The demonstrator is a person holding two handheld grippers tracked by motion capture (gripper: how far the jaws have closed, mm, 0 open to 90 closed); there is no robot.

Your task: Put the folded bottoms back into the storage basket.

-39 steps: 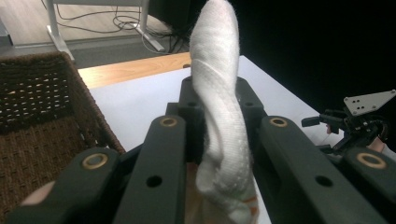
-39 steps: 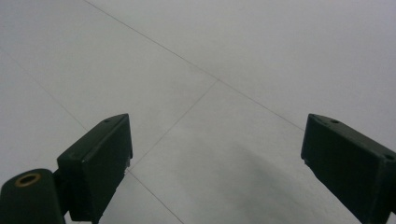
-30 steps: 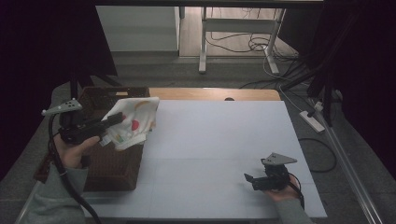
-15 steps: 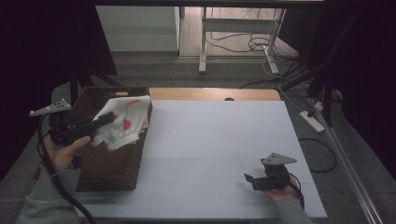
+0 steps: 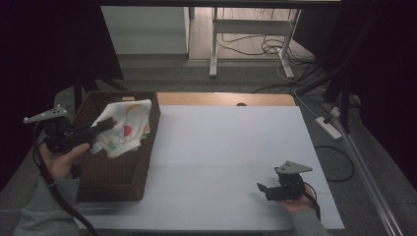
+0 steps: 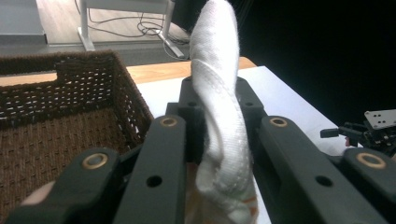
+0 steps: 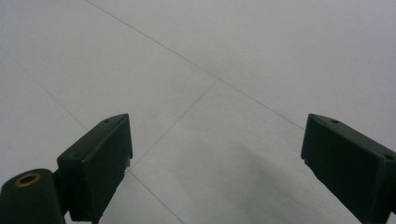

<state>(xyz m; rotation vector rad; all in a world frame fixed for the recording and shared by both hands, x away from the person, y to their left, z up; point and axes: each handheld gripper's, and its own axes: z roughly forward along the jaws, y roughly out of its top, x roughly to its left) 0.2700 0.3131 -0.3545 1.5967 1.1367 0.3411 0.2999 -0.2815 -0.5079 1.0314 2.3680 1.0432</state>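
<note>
Left claw (image 5: 101, 129) pinches white patterned cloth (image 5: 123, 129) above the brown wicker basket (image 5: 113, 177). Right claw (image 5: 263, 189) spread, nothing between, resting on white desk (image 5: 226, 147).

White cloth (image 5: 123, 128) with red and yellow prints, bunched and hanging above the brown wicker basket (image 5: 118, 182), one folded edge (image 6: 219, 121) pinched upright, basket at table's left edge

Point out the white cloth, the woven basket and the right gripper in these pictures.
white cloth (image 5: 123, 129), high view, on its printed middle fold.
woven basket (image 5: 117, 176), high view, on its bare inner floor.
right gripper (image 5: 262, 189), high view, between its open fingertips above the white table.
</note>
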